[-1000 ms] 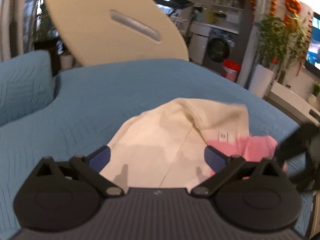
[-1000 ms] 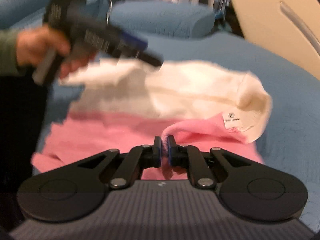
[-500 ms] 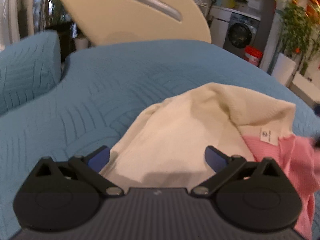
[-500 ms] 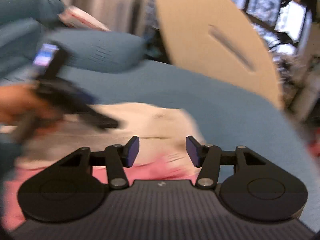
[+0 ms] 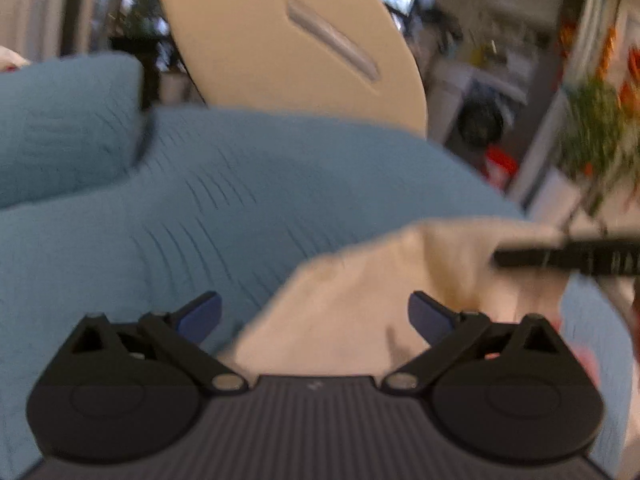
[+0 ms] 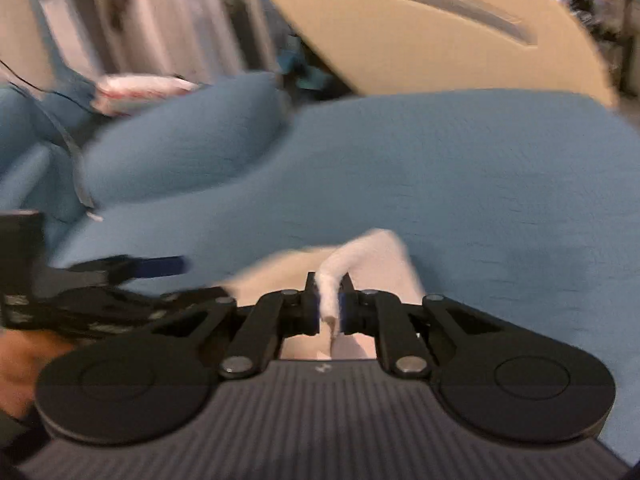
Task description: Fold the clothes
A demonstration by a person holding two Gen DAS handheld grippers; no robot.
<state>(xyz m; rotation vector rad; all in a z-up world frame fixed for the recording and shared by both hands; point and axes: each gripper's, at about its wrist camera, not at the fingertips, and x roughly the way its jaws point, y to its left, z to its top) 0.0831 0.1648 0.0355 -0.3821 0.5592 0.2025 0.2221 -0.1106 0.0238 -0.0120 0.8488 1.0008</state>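
A cream garment [image 5: 360, 300] lies rumpled on the blue quilted cover [image 5: 240, 200], with a sliver of pink cloth [image 5: 580, 360] at its right edge. My left gripper [image 5: 316, 316] hangs open over the garment's left edge, nothing between its blue pads. In the right wrist view a raised fold of the cream garment [image 6: 384, 256] runs between the pads of my right gripper [image 6: 330, 304], whose jaws are closing and pinch it. The right gripper [image 5: 568, 258] shows as a dark bar over the garment's far right. The left gripper [image 6: 132, 268], in a hand, is at the left.
A blue cushion [image 5: 60, 128] rises at the back left of the cover. A large beige board with a slot [image 5: 280, 40] leans behind it. Past the cover's right edge stand a washing machine [image 5: 480, 116], a red bucket [image 5: 500, 164] and a potted plant [image 5: 592, 128].
My right gripper let go of the pink cloth, opened, moved up over the cream garment and closed on a fold of it. My left gripper shifted left, staying open.
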